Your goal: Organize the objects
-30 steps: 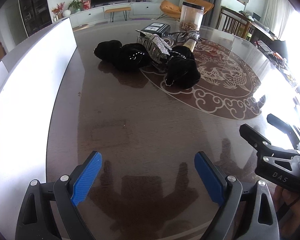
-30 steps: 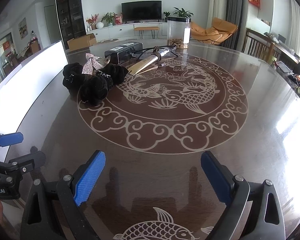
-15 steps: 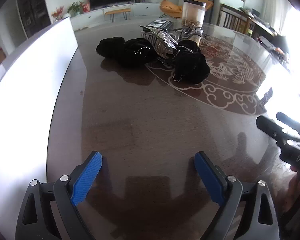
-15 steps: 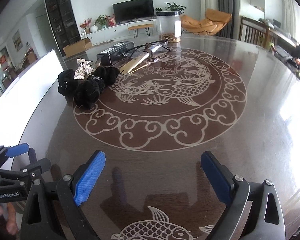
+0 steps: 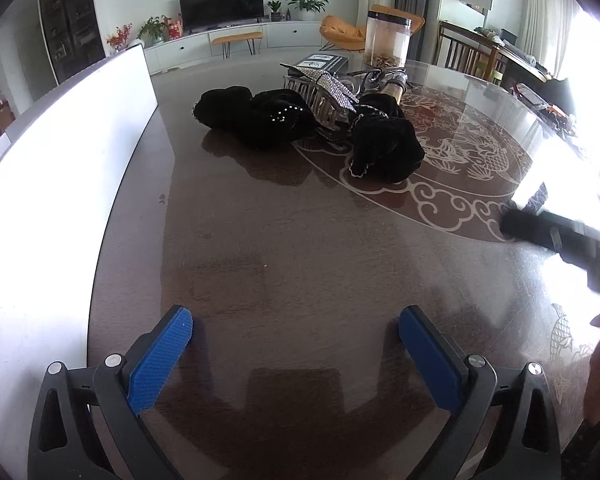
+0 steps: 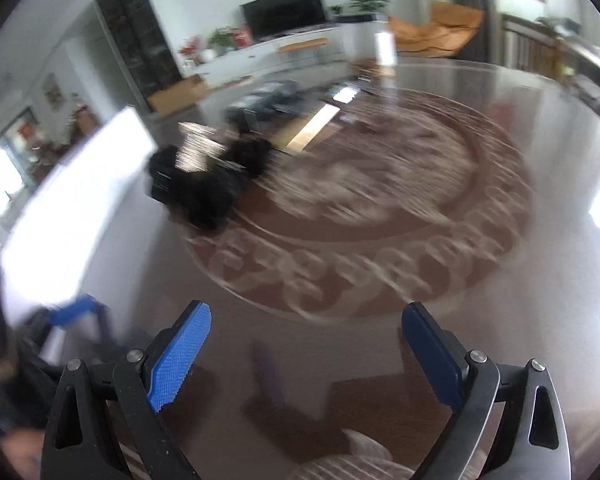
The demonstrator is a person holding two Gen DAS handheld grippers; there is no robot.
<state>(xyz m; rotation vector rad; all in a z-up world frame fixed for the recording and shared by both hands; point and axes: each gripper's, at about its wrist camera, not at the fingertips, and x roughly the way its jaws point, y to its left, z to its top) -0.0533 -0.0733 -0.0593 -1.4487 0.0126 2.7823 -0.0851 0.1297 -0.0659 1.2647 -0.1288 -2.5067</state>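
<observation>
Several black velvet hair scrunchies (image 5: 260, 116) and a rhinestone hair clip (image 5: 328, 88) lie in a pile on the dark round table (image 5: 300, 248). One scrunchie (image 5: 384, 148) sits at the pile's right end. My left gripper (image 5: 296, 328) is open and empty, well short of the pile. My right gripper (image 6: 306, 320) is open and empty; its view is blurred by motion and shows the black pile (image 6: 204, 184) far to the left. The right gripper also shows blurred at the right of the left wrist view (image 5: 556, 236).
A black box (image 5: 320, 65), a clear jar (image 5: 388, 42) and a curling iron (image 5: 396, 86) stand behind the pile. A white board (image 5: 60, 160) runs along the table's left side. Chairs and a sideboard stand at the right.
The left gripper has come nearer to the pile. The right gripper is swinging fast, blurring its view. Both stay open.
</observation>
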